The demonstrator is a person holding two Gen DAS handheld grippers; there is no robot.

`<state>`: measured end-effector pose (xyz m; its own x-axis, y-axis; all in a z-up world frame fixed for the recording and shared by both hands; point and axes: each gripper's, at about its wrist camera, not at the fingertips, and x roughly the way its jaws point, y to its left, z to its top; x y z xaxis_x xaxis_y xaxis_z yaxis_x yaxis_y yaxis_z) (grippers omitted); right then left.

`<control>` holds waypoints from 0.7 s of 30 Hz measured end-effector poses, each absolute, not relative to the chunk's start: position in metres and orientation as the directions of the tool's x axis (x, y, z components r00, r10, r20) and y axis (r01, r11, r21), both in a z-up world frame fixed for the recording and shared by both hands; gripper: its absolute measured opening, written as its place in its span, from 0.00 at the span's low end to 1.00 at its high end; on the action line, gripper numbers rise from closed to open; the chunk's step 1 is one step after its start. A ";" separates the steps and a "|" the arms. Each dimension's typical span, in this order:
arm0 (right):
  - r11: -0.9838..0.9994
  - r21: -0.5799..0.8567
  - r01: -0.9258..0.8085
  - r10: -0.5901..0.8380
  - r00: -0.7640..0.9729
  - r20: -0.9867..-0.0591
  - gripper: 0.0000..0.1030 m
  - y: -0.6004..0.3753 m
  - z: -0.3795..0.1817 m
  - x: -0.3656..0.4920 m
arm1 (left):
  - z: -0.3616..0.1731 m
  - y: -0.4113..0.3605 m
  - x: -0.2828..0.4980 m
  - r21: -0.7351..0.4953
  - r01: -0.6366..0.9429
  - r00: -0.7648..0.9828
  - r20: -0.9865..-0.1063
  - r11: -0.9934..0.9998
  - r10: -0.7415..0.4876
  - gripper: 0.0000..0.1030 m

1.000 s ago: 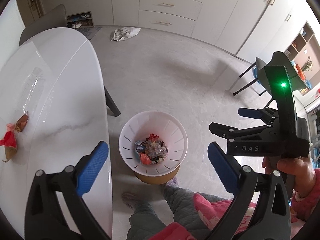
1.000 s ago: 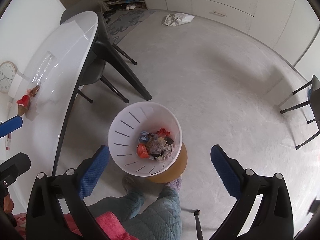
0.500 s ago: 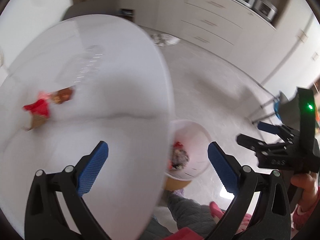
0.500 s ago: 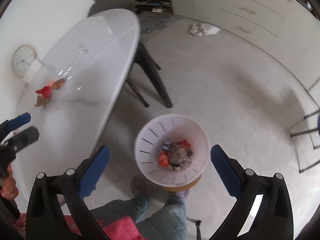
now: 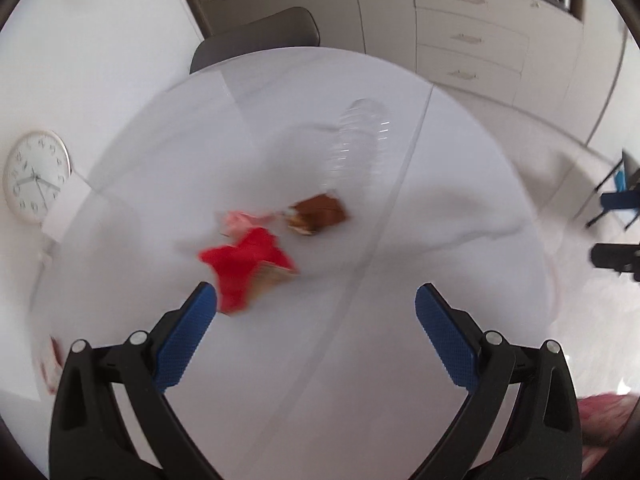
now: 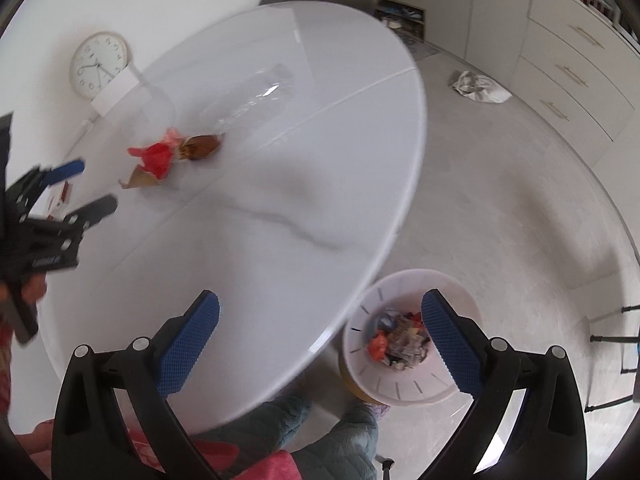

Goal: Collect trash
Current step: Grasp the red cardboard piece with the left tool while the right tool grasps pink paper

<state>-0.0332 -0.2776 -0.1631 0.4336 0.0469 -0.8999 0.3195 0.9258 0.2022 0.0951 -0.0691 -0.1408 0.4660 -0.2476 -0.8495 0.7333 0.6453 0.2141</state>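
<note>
A red crumpled wrapper (image 5: 244, 268) and a brown wrapper (image 5: 318, 214) lie on the white table (image 5: 400, 360), with a clear plastic bottle (image 5: 356, 144) lying behind them. My left gripper (image 5: 316, 316) is open and empty, just short of the red wrapper. In the right wrist view the same red wrapper (image 6: 158, 158), brown wrapper (image 6: 202, 146) and bottle (image 6: 252, 94) show far left. My right gripper (image 6: 320, 320) is open and empty above the table edge and the white trash bin (image 6: 400, 388), which holds several scraps.
A wall clock (image 5: 36, 176) leans at the table's far left. A grey chair (image 5: 260, 36) stands behind the table. A crumpled cloth (image 6: 480, 88) lies on the floor by white drawers (image 6: 580, 60). The person's legs (image 6: 320, 432) are below the table edge.
Both grippers have swung left from over the trash bin to over the table. The left one now faces the wrappers up close. Both stay open and empty.
</note>
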 end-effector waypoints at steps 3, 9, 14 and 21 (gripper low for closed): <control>0.931 0.197 0.306 0.056 0.414 -0.909 0.97 -0.259 -0.165 -0.017 | -0.146 -0.058 0.122 0.228 0.778 0.448 -0.855 0.585 -0.263 0.92; 0.934 0.189 0.304 0.066 0.374 -0.925 0.97 -0.226 -0.168 0.004 | -0.177 -0.054 0.158 0.253 0.901 0.354 -0.899 0.353 -0.258 0.93; 0.923 0.192 0.332 0.068 0.351 -0.934 0.97 -0.209 -0.169 0.010 | -0.203 -0.054 0.186 0.210 0.947 0.270 -0.931 0.244 -0.246 0.92; 0.911 0.171 0.376 0.053 0.304 -0.951 0.97 -0.194 -0.173 0.013 | -0.222 -0.058 0.201 0.147 0.980 0.180 -0.940 0.132 -0.291 0.92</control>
